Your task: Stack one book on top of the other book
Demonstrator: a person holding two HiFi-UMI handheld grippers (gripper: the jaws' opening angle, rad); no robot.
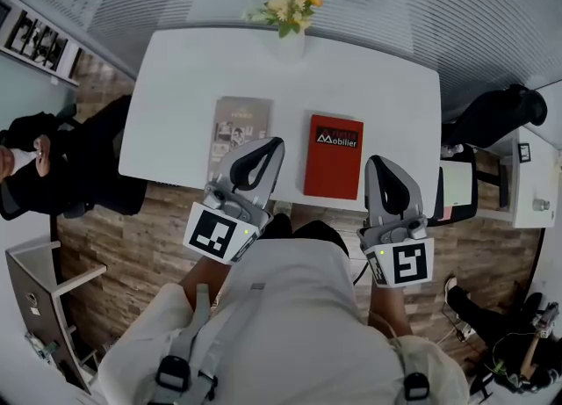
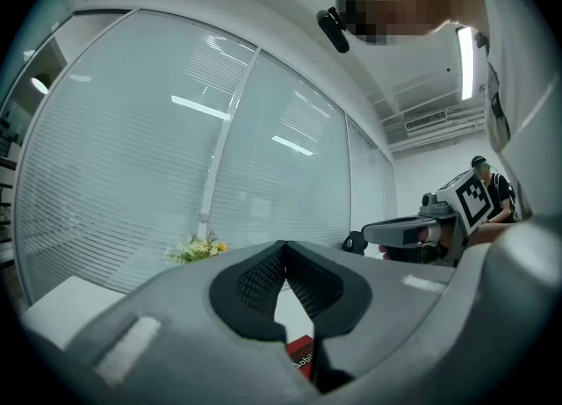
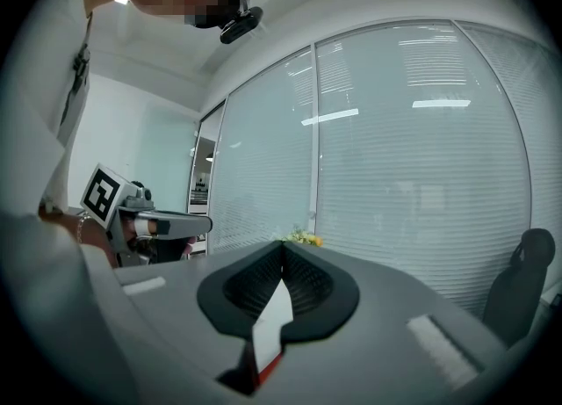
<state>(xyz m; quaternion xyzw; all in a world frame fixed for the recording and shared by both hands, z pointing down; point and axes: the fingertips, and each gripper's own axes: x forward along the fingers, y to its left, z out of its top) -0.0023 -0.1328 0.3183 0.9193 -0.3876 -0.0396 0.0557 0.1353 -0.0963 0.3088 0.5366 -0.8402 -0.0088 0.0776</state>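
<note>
With left tongs and right tongs clenched empty, risks pushing the red book, at 3 o'clock beside the grey book on the surface, off its near edge.

The table lies bare across both far corners and along its right edge, so there is open room there. Flowers stand at the middle of the far edge. The grey book and red book lie flat by the near edge with a bare strip between them. A seated person is close to the left edge, and a chair stands past the right edge.
</note>
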